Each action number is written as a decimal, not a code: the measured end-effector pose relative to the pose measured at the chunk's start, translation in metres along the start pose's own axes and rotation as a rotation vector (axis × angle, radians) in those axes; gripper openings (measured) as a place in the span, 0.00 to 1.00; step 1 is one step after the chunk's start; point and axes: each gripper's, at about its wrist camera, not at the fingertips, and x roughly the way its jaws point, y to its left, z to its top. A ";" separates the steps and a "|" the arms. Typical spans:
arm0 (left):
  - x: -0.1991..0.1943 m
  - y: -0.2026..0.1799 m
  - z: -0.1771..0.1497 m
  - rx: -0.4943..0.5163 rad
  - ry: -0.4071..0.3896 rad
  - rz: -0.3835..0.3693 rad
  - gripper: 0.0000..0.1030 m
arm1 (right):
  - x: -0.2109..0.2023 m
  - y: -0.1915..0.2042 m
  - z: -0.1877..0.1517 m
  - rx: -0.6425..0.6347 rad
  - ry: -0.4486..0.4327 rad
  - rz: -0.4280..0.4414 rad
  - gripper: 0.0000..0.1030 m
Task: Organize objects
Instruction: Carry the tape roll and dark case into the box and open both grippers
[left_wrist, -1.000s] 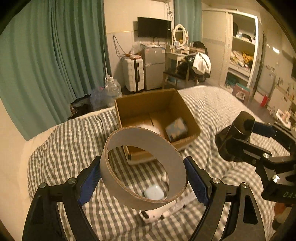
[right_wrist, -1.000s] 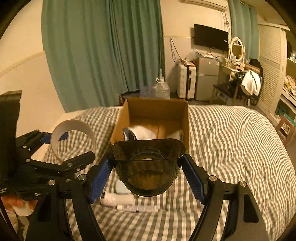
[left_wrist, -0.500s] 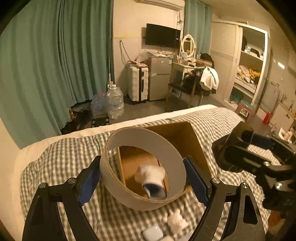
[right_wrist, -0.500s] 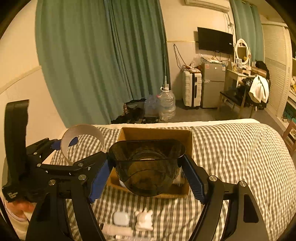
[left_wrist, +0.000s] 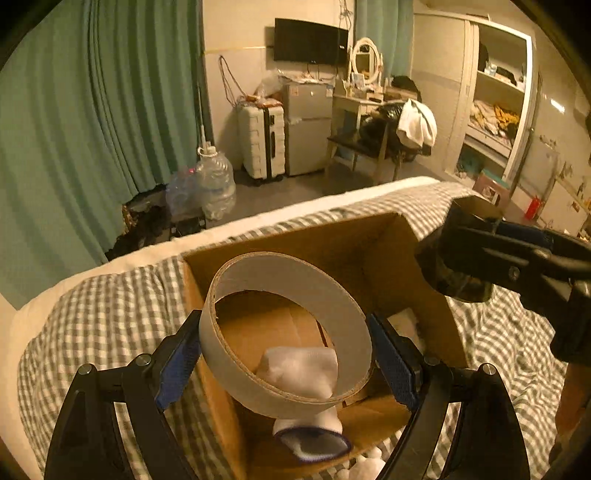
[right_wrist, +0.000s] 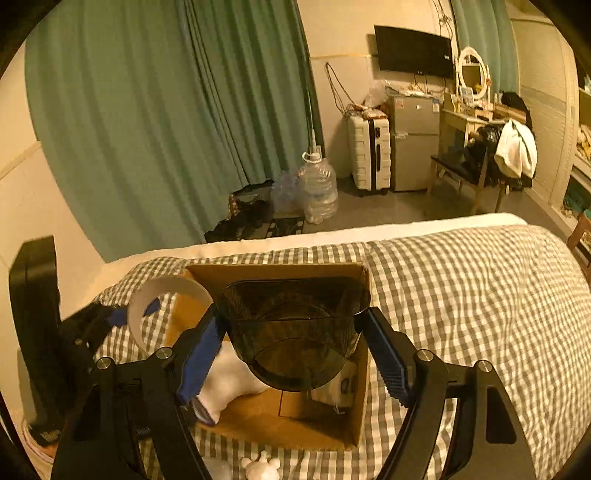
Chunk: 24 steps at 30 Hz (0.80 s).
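My left gripper (left_wrist: 284, 354) is shut on a cardboard tape ring (left_wrist: 240, 354) and holds it over the left part of an open cardboard box (left_wrist: 332, 236) on the bed. The ring also shows in the right wrist view (right_wrist: 140, 314). My right gripper (right_wrist: 291, 350) is shut on a dark translucent plastic cup (right_wrist: 295, 332), held over the same box (right_wrist: 354, 406); the cup shows at the right in the left wrist view (left_wrist: 454, 258). A rolled white sock (left_wrist: 303, 373) lies inside the box.
The box sits on a grey checked bedspread (right_wrist: 461, 295). A small white figure (right_wrist: 262, 469) lies on the bed in front of the box. A small packet (right_wrist: 340, 387) lies in the box's right part. Beyond the bed are water bottles (right_wrist: 317, 192) and green curtains.
Both grippers have moved forward with their loads, from in front of the box to over it. The small white items on the bed have slid out below the views.
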 end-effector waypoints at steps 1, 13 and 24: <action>0.005 -0.001 -0.001 -0.003 0.005 -0.004 0.86 | 0.007 -0.002 0.000 0.003 0.011 0.001 0.73; 0.035 -0.007 -0.009 0.013 0.040 -0.023 0.96 | 0.056 -0.034 -0.001 0.147 0.059 0.093 0.74; -0.035 -0.004 -0.003 -0.009 -0.029 -0.006 0.99 | -0.015 -0.036 0.011 0.165 -0.059 0.053 0.91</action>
